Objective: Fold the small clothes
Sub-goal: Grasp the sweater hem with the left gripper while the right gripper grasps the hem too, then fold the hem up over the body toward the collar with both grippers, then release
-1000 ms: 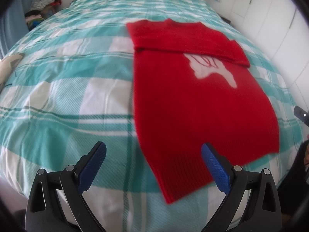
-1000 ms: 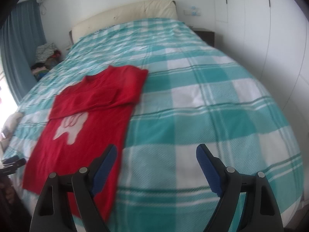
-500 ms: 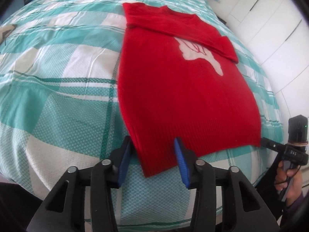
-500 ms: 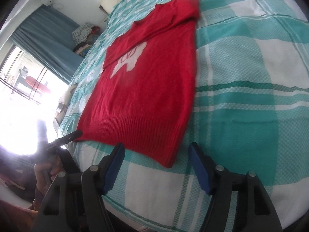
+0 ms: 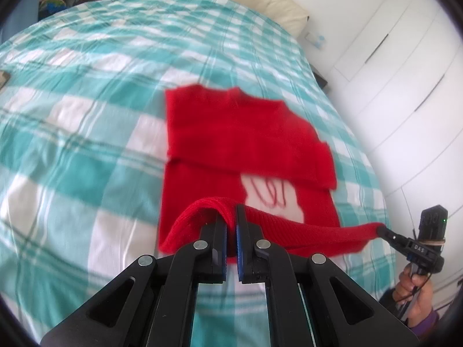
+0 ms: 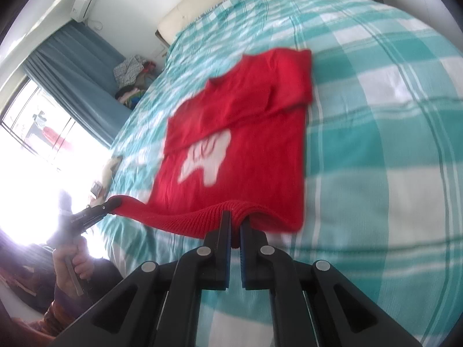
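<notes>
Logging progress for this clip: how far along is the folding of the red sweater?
Done: the sleeves lie folded across the red sweater chest. In hand: the left hand-held gripper and right hand-held gripper are each shut on a hem corner, lifted off the checked bedspread. Left: carrying the hem up to the collar.

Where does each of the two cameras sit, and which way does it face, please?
Left wrist: on the left gripper, facing up the bed; jaws shut on the red sweater hem; the other hand at right.
Right wrist: on the right gripper, facing up the bed toward the curtain; jaws shut on the hem.
Shared: sweater, bed, each other's gripper.
</notes>
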